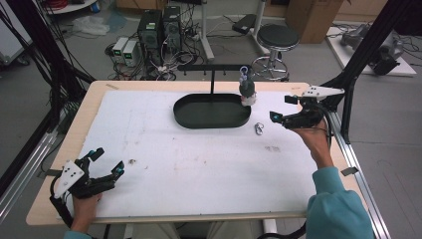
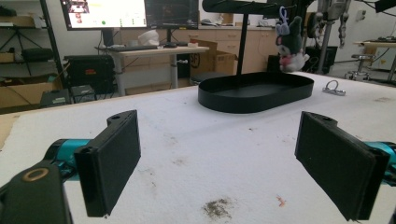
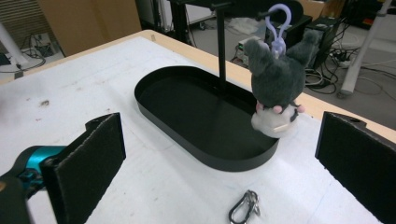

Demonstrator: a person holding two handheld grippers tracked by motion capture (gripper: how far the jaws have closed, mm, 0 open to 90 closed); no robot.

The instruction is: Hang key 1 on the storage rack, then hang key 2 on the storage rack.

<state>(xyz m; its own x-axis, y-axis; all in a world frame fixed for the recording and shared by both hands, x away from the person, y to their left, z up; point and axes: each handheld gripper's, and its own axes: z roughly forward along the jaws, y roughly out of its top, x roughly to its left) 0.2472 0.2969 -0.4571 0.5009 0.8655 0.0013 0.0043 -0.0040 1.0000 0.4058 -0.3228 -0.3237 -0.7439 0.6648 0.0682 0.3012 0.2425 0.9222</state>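
A dark grey plush toy hangs by a purple clip from the hook bar of a black stand. The stand rises from a black oval tray at the back of the white mat. A small metal carabiner lies on the mat right of the tray. My right gripper hovers open just right of the plush, holding nothing. Its view shows the plush, the tray and the carabiner between its pads. My left gripper rests open and empty near the front left corner, pointing at the tray.
A dirt smudge marks the mat close to the left gripper. A black frame post stands at the table's right edge. Behind the table are a stool, computer towers and cables on the floor.
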